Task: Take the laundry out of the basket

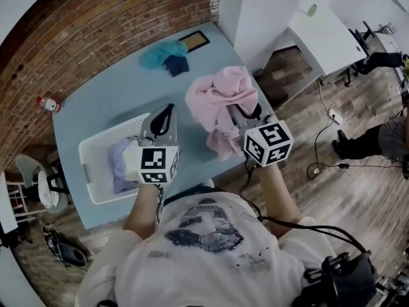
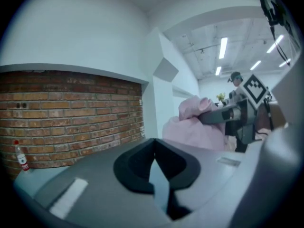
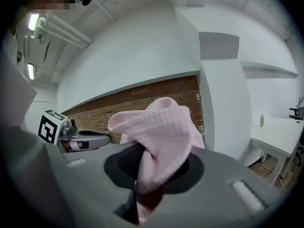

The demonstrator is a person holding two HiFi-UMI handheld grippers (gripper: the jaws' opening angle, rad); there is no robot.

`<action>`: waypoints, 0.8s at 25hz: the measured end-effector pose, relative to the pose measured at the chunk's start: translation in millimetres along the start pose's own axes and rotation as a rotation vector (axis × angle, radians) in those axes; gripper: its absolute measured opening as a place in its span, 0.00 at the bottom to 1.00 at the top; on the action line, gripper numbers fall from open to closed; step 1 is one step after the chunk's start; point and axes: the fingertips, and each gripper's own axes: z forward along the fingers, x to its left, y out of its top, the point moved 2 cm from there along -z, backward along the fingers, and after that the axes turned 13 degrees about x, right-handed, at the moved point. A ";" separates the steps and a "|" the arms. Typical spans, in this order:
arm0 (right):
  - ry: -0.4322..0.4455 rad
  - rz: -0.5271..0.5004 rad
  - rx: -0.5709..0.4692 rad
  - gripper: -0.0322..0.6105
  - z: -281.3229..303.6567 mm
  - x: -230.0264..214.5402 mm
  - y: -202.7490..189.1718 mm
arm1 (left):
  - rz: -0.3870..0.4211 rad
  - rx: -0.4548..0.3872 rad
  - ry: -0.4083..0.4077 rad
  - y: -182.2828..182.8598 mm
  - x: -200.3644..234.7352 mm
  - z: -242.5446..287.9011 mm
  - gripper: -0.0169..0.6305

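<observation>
Pink waffle-weave cloth (image 3: 164, 127) hangs clamped between the right gripper (image 3: 142, 172) jaws, above the pale blue table (image 1: 96, 101). The left gripper (image 2: 155, 148), beside the white plastic laundry basket (image 1: 86, 155), is closed and empty.

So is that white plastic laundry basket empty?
No, a pale lilac garment lies inside the white plastic laundry basket.

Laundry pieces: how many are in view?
4: pink cloth in the right gripper, teal cloth and navy cloth at the table's far end, lavender cloth in the basket; more may be hidden.
</observation>
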 end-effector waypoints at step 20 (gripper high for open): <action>0.081 -0.097 0.230 0.20 136.8 23.8 -105.9 | -0.077 0.088 0.074 -52.0 35.2 12.3 0.01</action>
